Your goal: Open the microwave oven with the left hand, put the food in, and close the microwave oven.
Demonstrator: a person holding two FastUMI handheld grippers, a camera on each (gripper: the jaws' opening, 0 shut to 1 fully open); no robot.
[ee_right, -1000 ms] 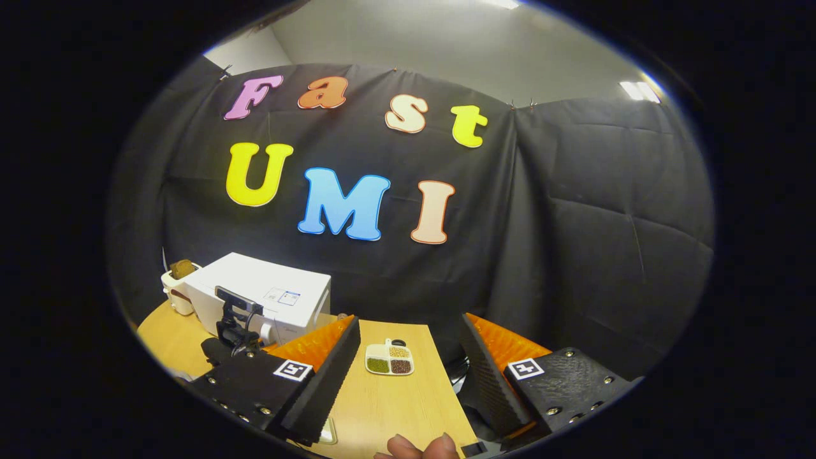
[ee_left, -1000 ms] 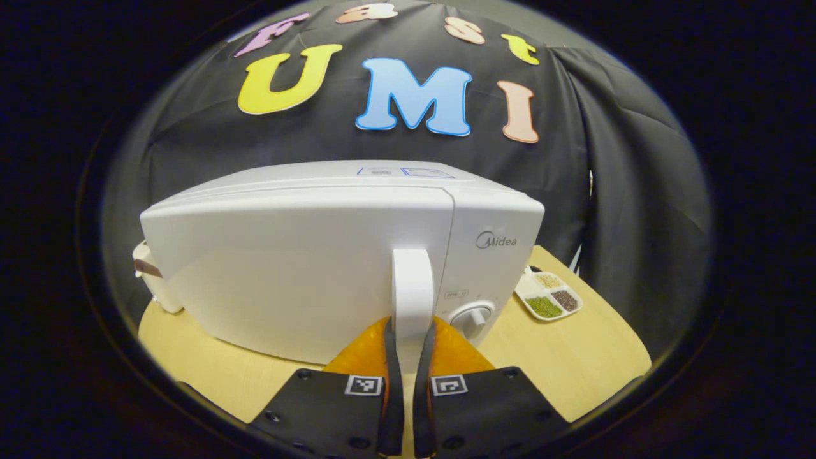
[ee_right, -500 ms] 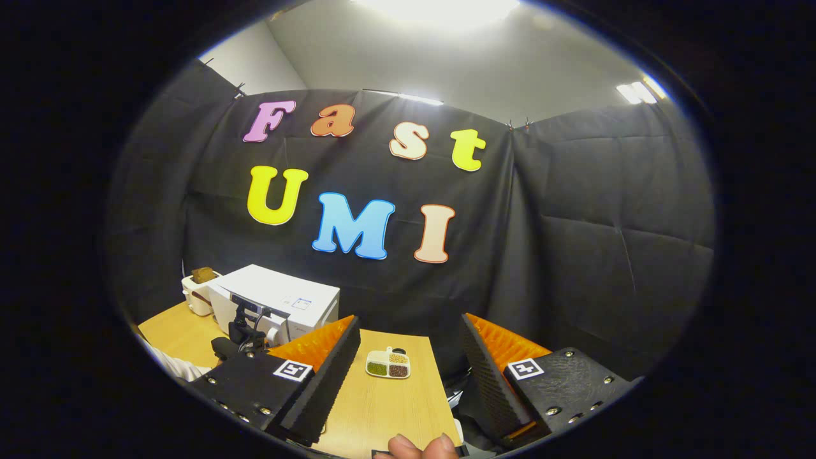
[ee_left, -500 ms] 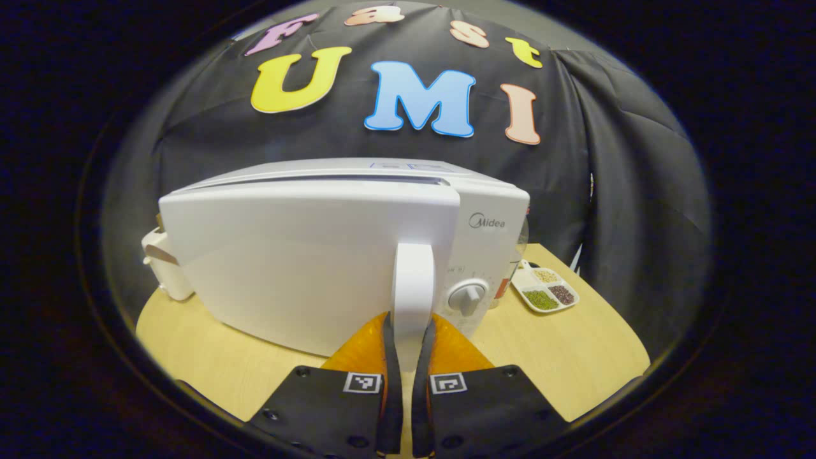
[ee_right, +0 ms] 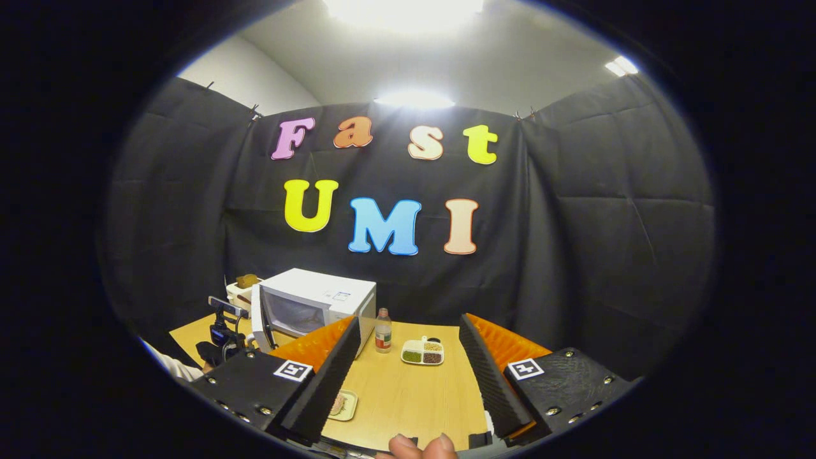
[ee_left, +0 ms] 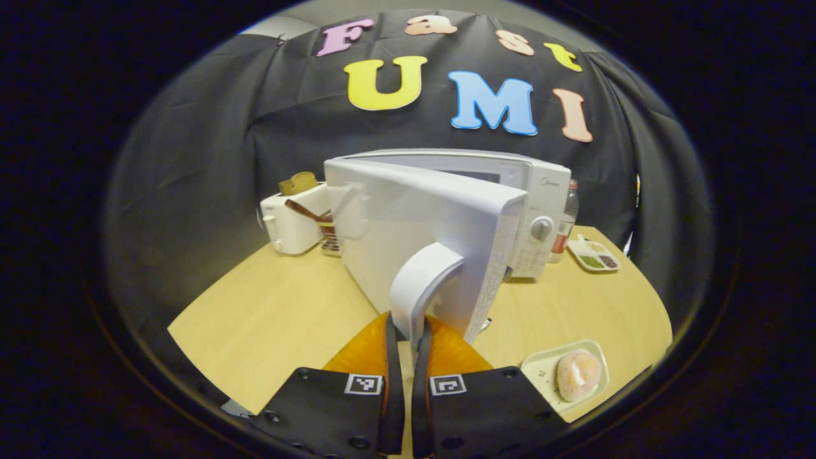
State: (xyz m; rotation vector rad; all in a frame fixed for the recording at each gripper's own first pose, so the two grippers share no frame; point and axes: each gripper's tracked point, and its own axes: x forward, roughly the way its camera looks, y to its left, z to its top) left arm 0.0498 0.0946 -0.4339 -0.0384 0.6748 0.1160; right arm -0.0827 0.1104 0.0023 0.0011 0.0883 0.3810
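The white microwave stands on the table with its door swung well out. My left gripper is shut on the door's white handle. A sugared doughnut lies on a small pale plate at the table's near right. In the right gripper view the microwave shows with its door ajar and the left gripper at it. My right gripper is open and holds nothing, high above the table; the plate peeks out beside its left finger.
A white toaster with bread stands left of the microwave. A small bottle and a divided tray of grains sit to its right. The wooden table has a curved front edge. A hand's fingertips show at the bottom.
The left gripper has pulled the handle and the door has swung wide from nearly shut. The right gripper has tilted up and turned, bringing the microwave more into its view.
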